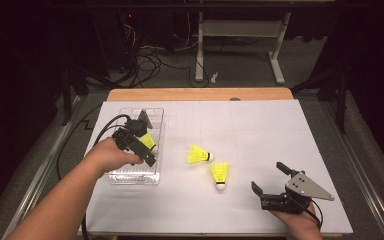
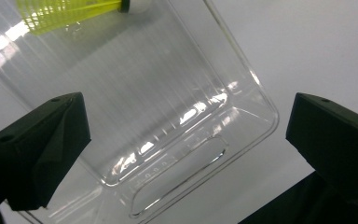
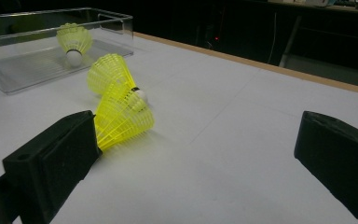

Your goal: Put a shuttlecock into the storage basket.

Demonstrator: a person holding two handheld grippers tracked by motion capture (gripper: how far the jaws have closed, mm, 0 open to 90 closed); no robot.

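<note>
**One Shuttlecock Boxed, Two Left Out on the Counter**

The left tongs [image 1: 142, 145] were held over the clear plastic box [image 1: 156, 114] with jaws spread apart and nothing gripped; a yellow shuttlecock [image 2: 70, 14] was seen lying inside the box, past the jaws. The right tongs [image 1: 270, 180] were held low near the front edge of the white counter [image 1: 260, 130], likewise spread wide and empty; two more shuttlecocks were left on the counter, well apart from the box: the nearer shuttlecock [image 1: 220, 174] and the farther shuttlecock [image 1: 199, 154], both lying on their sides. Several risks were judged likely: the light skirt of the nearer shuttlecock could be crushed if clamped too hard; it could be nudged into its neighbour and rolled away by a low, sideways approach; the box could be shifted if struck by the left tongs on withdrawal.
</note>
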